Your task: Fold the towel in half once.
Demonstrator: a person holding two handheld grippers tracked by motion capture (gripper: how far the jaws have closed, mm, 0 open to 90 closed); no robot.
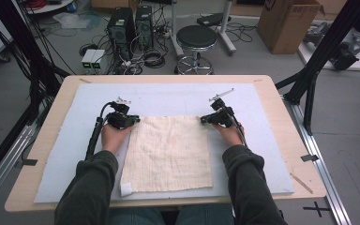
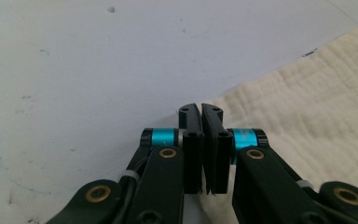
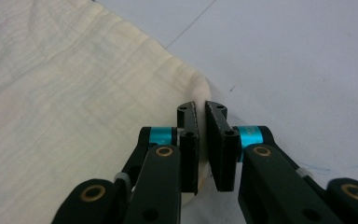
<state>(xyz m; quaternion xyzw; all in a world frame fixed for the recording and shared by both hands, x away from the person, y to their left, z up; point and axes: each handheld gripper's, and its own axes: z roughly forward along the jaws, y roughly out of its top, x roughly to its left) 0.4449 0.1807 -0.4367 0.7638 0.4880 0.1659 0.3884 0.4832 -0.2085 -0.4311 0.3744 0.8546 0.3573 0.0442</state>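
Two forearms in dark sleeves are reaching in from the near edge of the table [image 1: 281, 101], each hand holding tongs. A cream cloth [image 1: 168, 152] is lying flat on the pale mat [image 1: 70, 154], its near edge close to the person and a small white tag [image 1: 125, 189] showing at its near left corner. Farther out, the left tongs [image 1: 133, 120] are pinching the cloth's far left corner, jaws closed on its edge. The right tongs [image 1: 205, 120] are gripping the far right corner, which is bunching up slightly between the jaws. Beyond the table, a black stool [image 1: 196, 37], computer towers [image 1: 130, 26] and a cardboard box [image 1: 286, 21] are standing on the floor.
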